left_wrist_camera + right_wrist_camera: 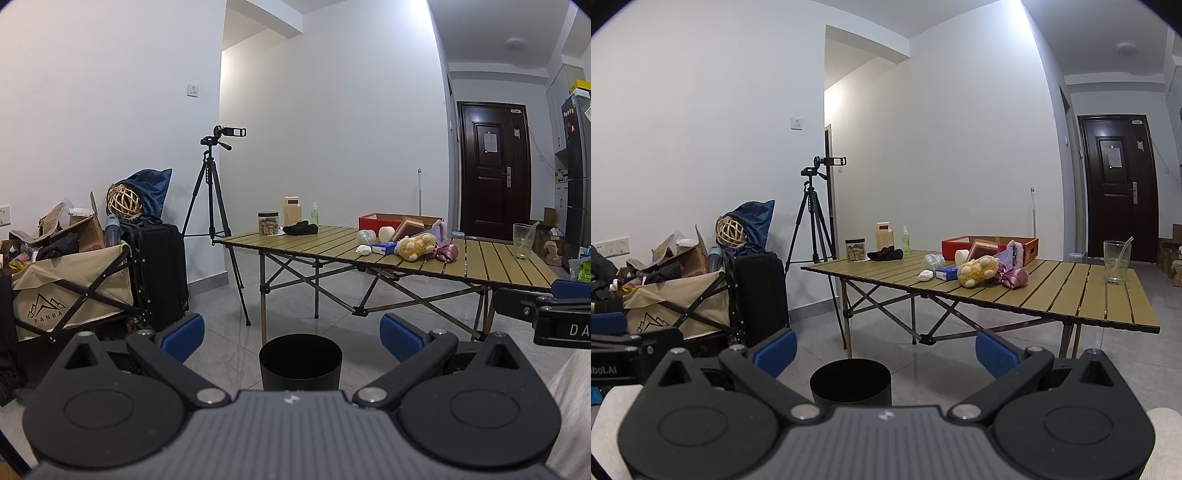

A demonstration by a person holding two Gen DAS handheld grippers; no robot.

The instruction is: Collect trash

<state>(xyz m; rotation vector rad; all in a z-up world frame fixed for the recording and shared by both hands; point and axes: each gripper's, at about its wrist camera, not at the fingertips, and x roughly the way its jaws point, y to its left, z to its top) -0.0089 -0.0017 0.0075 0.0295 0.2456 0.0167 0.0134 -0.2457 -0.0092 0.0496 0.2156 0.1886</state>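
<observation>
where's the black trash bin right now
The black trash bin stands on the floor in front of the folding table, low and centred in both wrist views, seen between each gripper's open fingers.

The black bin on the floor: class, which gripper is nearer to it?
Left, slightly. The black bin sits centred ahead of the left gripper; from the right gripper it lies ahead but offset left.

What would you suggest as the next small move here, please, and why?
Probably carry the right gripper forward toward the crumpled white paper on the folding table. Both sets of jaws stand wide open and empty, the left gripper included, and both are well short of the table. The black bin waits on the floor just ahead, so the paper looks like the nearest trash to fetch.
</observation>
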